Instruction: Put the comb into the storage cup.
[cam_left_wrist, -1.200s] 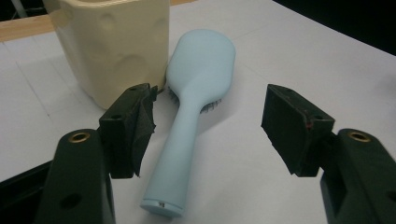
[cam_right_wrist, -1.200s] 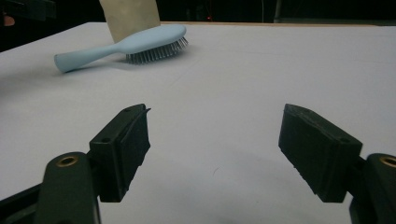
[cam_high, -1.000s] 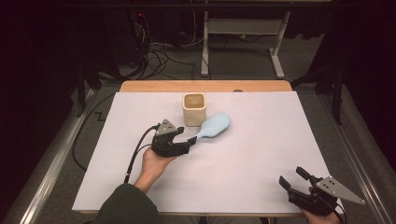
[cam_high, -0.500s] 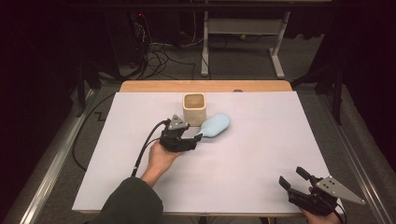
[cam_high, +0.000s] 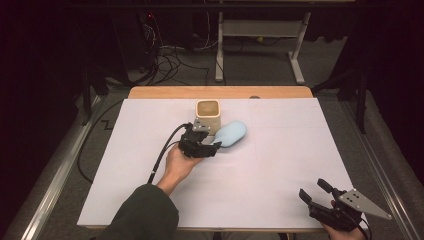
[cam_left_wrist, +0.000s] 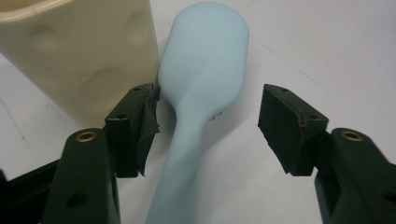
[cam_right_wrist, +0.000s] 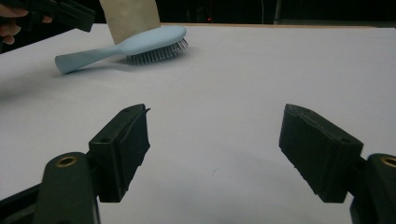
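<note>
Work stands at the reach, by my reading: nothing is gripped yet. At the left of the high view, the left gripper (cam_high: 212, 148) sits at the middle of the table (cam_high: 280, 170), its tips at the handle end of the pale blue hairbrush (cam_high: 231, 134). In the left gripper view the brush handle (cam_left_wrist: 184, 154) runs up between the two jaws with a gap on either side; the jaws have just been closing in but neither pad presses on it, so the brush lies free on the white cover, bristles down. Its head lies just right of the cream cup (cam_high: 208, 116), which stands upright toward the far edge, close enough that I cannot tell whether they touch. Over at the near right corner, the right gripper (cam_high: 316, 192) rests wide open with nothing between its jaws, well apart from the brush. Closing on the handle, lifting, and whatever placing follows, possibly into the cup, all remain.
</note>
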